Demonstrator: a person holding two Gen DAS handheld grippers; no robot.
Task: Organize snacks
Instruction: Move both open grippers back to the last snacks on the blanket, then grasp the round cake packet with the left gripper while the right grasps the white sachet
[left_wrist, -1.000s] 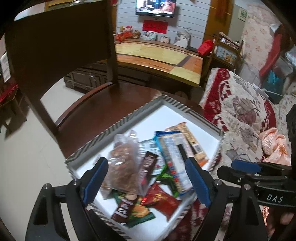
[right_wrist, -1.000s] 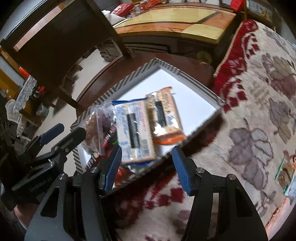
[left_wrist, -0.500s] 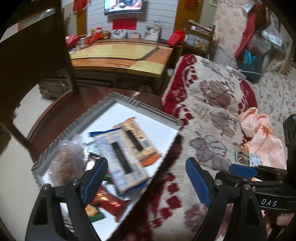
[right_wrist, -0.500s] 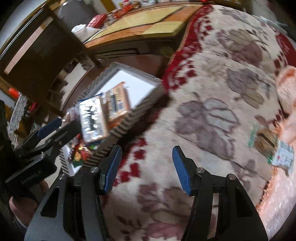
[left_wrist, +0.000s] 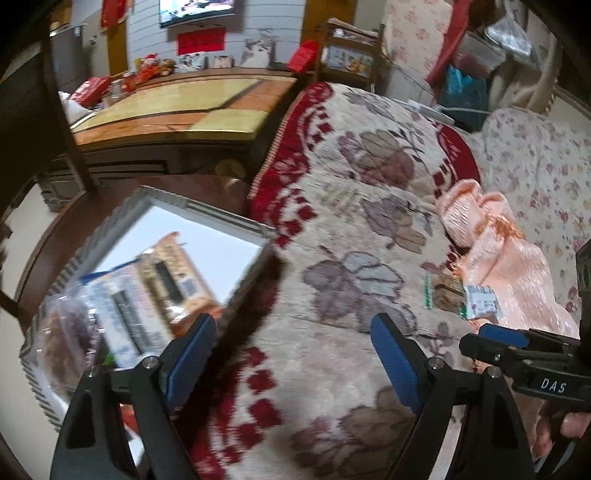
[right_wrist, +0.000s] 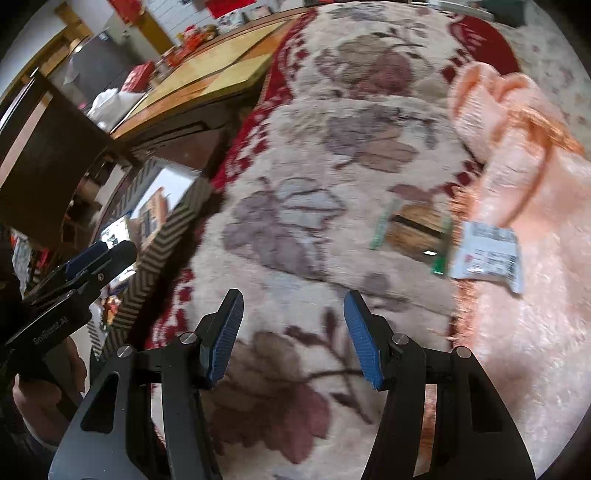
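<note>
Both grippers have swung away from the snack box toward the flowered blanket; a second ago the box filled both views, now it sits at the left edge of each. Left gripper (left_wrist: 291, 354) hangs over the blanket (left_wrist: 354, 229), fingers wide, nothing between them. Right gripper (right_wrist: 293, 334) also over the blanket, fingers partly apart, empty.

Box (left_wrist: 207, 210) (striped rim, white floor) rests on a dark round desk (left_wrist: 110, 206) just beside the blanket's red border. Inside it: an orange packet (left_wrist: 177, 266), a blue-edged packet (left_wrist: 122, 306) beside it, and a clear bag (left_wrist: 62, 332) of something brown, possibly nuts, though motion blur makes it hard to tell.

Two loose snacks lie on the blanket, ahead and to the right of the right gripper: a brown packet with green ends (right_wrist: 417, 232) and a white packet (right_wrist: 487, 254) touching its right side. White one lies at the edge of a pink fleece cloth (right_wrist: 517, 155).
</note>
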